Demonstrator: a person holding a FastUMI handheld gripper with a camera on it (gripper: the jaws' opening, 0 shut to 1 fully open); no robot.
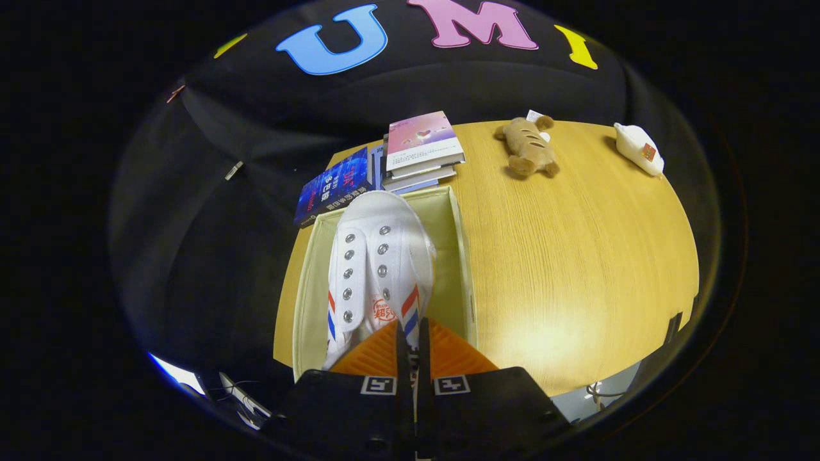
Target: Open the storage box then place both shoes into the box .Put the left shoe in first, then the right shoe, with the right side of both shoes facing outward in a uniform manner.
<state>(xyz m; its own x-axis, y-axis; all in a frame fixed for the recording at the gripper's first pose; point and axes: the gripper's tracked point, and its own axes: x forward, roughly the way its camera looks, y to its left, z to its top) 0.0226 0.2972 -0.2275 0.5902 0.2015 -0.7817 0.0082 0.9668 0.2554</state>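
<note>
Gripper (410,333) at frame bottom, fingers pinched nearly closed on white shoe's (378,269) soft, light canvas collar, held over open storage box (458,256)

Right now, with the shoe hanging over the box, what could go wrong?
1. The claw pinches only the white shoe's collar edge, so it might slip or swing.
2. The storage box is narrow; the toe could catch its far wall near the books.
</note>
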